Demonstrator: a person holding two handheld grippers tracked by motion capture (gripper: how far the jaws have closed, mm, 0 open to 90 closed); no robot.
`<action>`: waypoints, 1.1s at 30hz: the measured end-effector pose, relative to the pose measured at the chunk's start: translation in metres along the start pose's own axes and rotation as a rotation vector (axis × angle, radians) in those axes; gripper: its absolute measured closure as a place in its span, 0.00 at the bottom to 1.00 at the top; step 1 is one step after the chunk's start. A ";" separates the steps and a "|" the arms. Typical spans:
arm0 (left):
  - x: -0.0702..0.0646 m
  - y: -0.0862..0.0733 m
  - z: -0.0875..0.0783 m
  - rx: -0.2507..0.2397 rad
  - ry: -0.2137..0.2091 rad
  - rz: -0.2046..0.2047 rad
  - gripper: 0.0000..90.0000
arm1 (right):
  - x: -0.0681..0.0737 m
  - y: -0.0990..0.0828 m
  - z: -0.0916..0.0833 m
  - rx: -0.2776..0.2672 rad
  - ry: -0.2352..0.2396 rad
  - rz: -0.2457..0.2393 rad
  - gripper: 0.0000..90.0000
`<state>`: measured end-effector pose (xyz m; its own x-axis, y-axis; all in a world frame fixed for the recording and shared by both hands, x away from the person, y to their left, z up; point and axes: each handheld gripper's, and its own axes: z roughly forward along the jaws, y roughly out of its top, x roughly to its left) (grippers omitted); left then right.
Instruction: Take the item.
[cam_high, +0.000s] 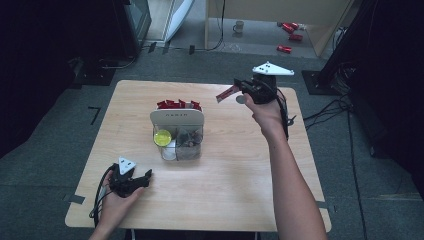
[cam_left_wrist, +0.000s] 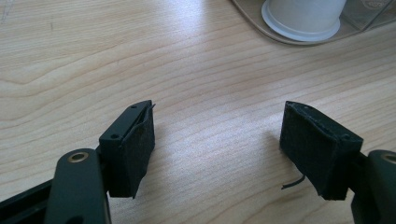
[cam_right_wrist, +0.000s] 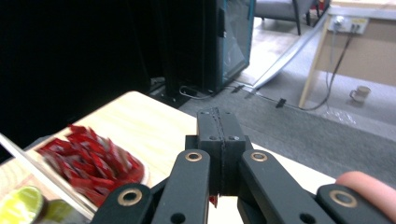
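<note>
Your left gripper (cam_high: 142, 179) rested low on the wooden table (cam_high: 225, 195) near its front left corner, jaws spread wide with bare wood between the two pads (cam_left_wrist: 135, 149) and nothing held. In the left gripper view, the base of a white cup (cam_left_wrist: 301, 18) stood ahead of the jaws, well apart from them. Toward the middle of the table stood the organizer (cam_high: 177, 132), with a white panel across it, a row of red sachets (cam_high: 179, 104) in its far compartment, a yellow-lidded pod (cam_high: 162, 137) at its front left and dark items, too small to identify, in the clear compartment beside that pod. To the right, your right gripper (cam_high: 239, 89) was raised over the far right part of the table, jaws closed on a single red sachet (cam_high: 226, 93) that projected from the tips toward the organizer. In the right gripper view, the jaws were pressed together, with a sliver of red (cam_right_wrist: 213, 200) visible beneath them and the sachet compartment (cam_right_wrist: 93, 161) lying lower left.
</note>
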<state>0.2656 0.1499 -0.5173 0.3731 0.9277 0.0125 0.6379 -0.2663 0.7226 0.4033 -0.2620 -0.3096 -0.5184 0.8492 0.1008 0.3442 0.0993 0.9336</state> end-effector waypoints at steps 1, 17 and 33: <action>0.000 0.000 0.000 -0.001 0.000 -0.001 0.30 | -0.004 -0.009 0.003 0.013 -0.022 0.003 1.00; 0.000 0.000 0.000 -0.003 -0.003 0.001 0.31 | -0.009 -0.090 0.001 0.083 -0.114 -0.013 1.00; 0.000 0.000 0.000 -0.003 -0.003 0.003 0.31 | 0.031 -0.163 -0.028 0.069 -0.088 -0.011 1.00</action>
<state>0.2652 0.1498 -0.5174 0.3771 0.9261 0.0121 0.6351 -0.2680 0.7245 0.3092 -0.2658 -0.4493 -0.4530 0.8897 0.0569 0.3930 0.1420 0.9085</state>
